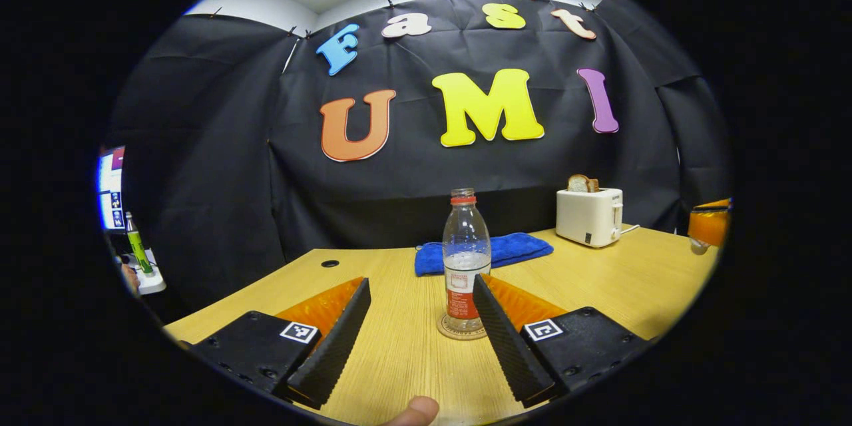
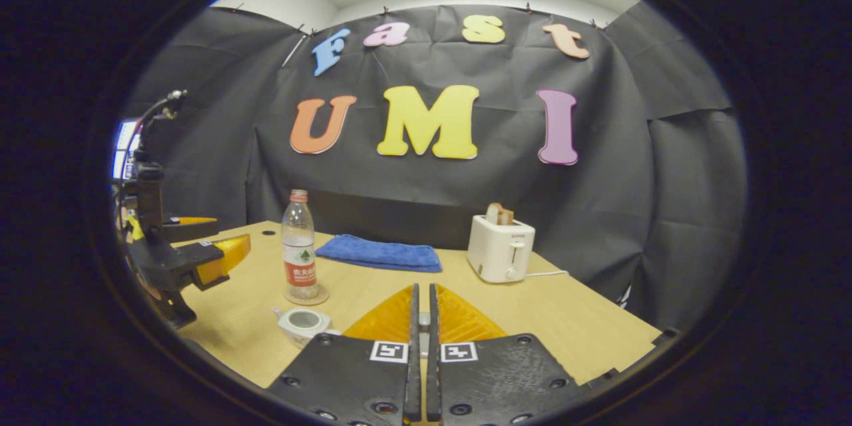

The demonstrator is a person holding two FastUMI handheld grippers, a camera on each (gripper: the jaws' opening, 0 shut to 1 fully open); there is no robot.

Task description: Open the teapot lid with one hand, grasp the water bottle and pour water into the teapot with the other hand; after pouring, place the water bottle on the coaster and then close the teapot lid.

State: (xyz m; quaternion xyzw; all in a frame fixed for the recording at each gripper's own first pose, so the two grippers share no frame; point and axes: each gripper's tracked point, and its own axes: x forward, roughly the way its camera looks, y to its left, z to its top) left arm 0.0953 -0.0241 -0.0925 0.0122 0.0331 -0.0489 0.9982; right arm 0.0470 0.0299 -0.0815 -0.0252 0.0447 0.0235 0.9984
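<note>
A clear water bottle [image 1: 466, 256] with a red cap and red label stands upright on a round coaster [image 1: 459, 333] in the left gripper view. My left gripper [image 1: 421, 286] is open just in front of it, the bottle partly behind its right finger and not gripped. In the right gripper view the bottle [image 2: 299, 246] and coaster [image 2: 309, 297] stand left of centre. Nearer, a small white teapot [image 2: 303, 323] sits with its mouth uncovered. My right gripper [image 2: 424, 293] is shut above the table to the teapot's right, a pale sliver of the teapot lid [image 2: 424, 336] pinched between its fingers. The left gripper [image 2: 226, 236] hangs open at far left.
A folded blue towel [image 2: 379, 253] lies at the back of the wooden table [image 2: 566, 319]. A white toaster [image 2: 499, 249] holding a bread slice stands to its right, its cord trailing off. A screen and a green bottle [image 1: 136, 246] are beyond the table's left edge.
</note>
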